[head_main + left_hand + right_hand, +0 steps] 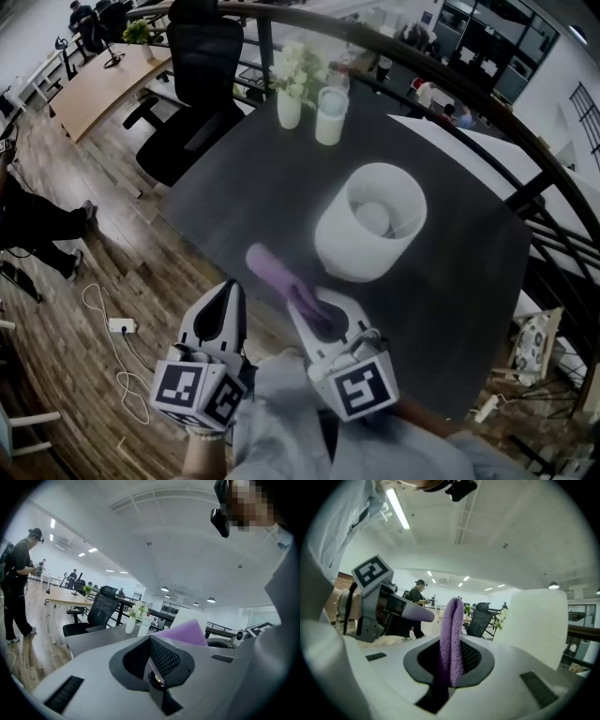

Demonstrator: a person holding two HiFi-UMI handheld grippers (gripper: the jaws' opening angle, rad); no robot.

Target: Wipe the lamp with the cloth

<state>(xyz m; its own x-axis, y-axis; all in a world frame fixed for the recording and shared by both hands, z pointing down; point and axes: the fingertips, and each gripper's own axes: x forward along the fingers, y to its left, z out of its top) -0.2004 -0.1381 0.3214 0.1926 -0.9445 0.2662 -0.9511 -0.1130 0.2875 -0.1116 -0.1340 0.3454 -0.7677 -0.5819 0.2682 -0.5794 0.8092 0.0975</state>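
Observation:
The white lamp, with a round drum shade, stands in the middle of the dark table. In the right gripper view the lamp rises just right of the jaws. My right gripper is shut on a purple cloth, which sticks out towards the lamp's near left side. The cloth stands upright between the jaws. My left gripper hovers beside it over the table's near edge, shut with nothing in it. The left gripper view shows the cloth just past the closed jaws.
A vase of white flowers and a pale cup stand at the table's far end. A black office chair sits beyond the far left corner. A dark railing curves along the right. A power strip lies on the wooden floor.

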